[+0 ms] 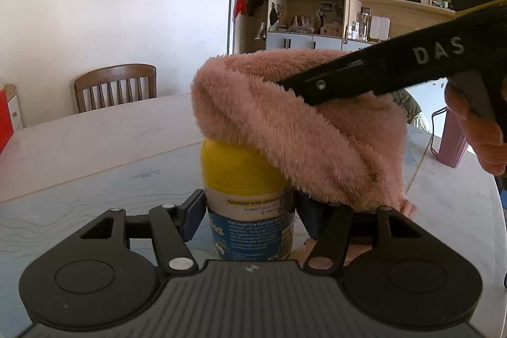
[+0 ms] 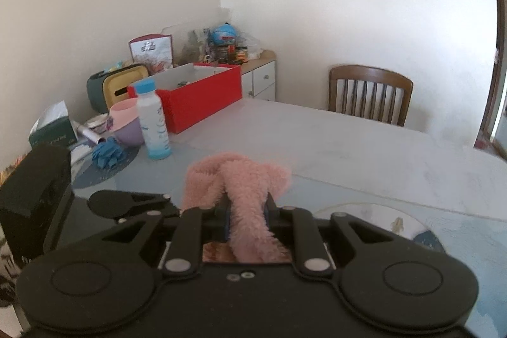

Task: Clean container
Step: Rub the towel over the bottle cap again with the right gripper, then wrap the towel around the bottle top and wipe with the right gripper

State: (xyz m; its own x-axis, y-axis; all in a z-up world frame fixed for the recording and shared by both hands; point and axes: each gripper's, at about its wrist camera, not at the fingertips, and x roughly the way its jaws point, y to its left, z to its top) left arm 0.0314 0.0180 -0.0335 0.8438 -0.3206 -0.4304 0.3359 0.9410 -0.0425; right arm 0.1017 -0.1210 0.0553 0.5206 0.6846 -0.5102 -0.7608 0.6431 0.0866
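The left gripper (image 1: 250, 211) clamps a bottle (image 1: 250, 220) between its blue pads, upright on the table (image 1: 95, 148); the bottle has a yellow cap (image 1: 234, 163) and a white and blue label. A pink fluffy cloth (image 1: 285, 122) drapes over the cap from one o'clock, hiding its right side and hanging down past the right pad. The right gripper (image 2: 247, 217) has its narrow jaws pinched on a bunched fold of that cloth (image 2: 237, 179), and in the left wrist view its black arm reaches in from two o'clock, a hand (image 1: 475, 122) on its handle. Farther out in the right wrist view, at ten o'clock, stand a white bottle with a blue cap (image 2: 152, 122), a pink and purple bowl (image 2: 126, 125), blue gloves (image 2: 107, 152), a tissue box (image 2: 52, 125) and a red box (image 2: 196, 97). A wooden chair (image 2: 370, 94) sits at the table's far edge at one o'clock.
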